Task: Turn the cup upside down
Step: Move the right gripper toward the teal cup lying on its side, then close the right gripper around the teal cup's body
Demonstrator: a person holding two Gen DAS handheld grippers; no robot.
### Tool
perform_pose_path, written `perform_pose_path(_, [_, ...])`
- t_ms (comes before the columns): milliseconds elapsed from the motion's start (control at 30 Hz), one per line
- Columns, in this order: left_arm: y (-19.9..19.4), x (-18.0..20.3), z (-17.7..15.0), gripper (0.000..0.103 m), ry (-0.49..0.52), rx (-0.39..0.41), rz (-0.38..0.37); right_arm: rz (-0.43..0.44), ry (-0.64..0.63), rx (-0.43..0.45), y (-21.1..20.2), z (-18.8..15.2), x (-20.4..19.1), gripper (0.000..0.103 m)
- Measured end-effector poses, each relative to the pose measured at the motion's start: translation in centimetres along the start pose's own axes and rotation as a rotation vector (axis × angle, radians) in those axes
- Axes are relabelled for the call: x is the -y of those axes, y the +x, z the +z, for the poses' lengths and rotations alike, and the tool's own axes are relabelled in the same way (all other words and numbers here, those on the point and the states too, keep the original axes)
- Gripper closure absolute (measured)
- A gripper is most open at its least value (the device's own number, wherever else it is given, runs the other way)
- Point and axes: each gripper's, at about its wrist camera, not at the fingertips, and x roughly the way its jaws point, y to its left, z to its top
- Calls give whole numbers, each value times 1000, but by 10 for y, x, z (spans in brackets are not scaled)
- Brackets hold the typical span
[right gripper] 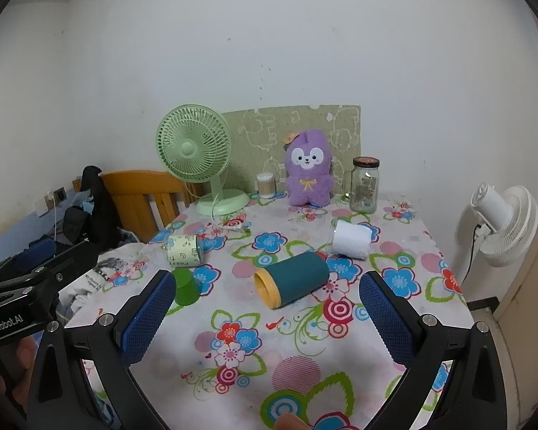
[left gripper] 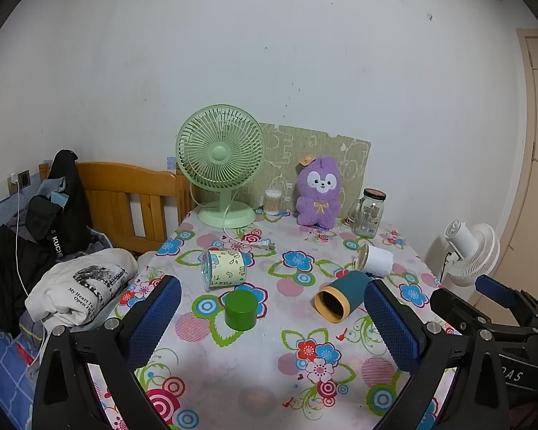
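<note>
I have both grippers hovering low over the near edge of the desk (left gripper: 254,365), jaws spread wide and holding nothing: the left gripper (left gripper: 272,317) frames a green cup, the right gripper (right gripper: 267,313) frames a teal one. I count four cups. The green cup (left gripper: 240,310) stands mouth-down at centre left. The teal cup (right gripper: 291,280), with its yellow rim, lies on its side near the middle, mouth toward me. A pale green patterned cup (left gripper: 224,269) lies on its side behind the green one, and a white cup (right gripper: 351,240) lies on its side further back right. Along the back I see two fans, one green fan (left gripper: 220,165) on the desk and one white fan (right gripper: 502,225) off to the right, plus one plush (right gripper: 307,168) and one jar (right gripper: 365,185).
</note>
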Motion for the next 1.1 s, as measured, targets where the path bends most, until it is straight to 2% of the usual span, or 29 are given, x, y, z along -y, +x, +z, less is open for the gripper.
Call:
perform_pose_path(367, [8,-3,-3,0,-5,-18,-3,1,-2,-14,7,2,1,0])
perform_pose_path(533, [15,-5,-6,0,-4,-35,-6,-6,16,-48,22,0,6,0])
perform_pose_path(767, [42,-13,-19,0,5,-120,-6,-104,113,-238,71,-8,29,0])
perform_pose_path(833, [53,-10,-23,0,28,-149,-25,-96,168,-278,89,-11,43,0])
perform_pose_path(967, [82,-3,-29,0,114,-222,-32,-77,338,-417,130,-15,69,0])
perform_pose_path(1100, [100,5,-29,0,192,-256,-41,-48,413,-469,158,-17,76,0])
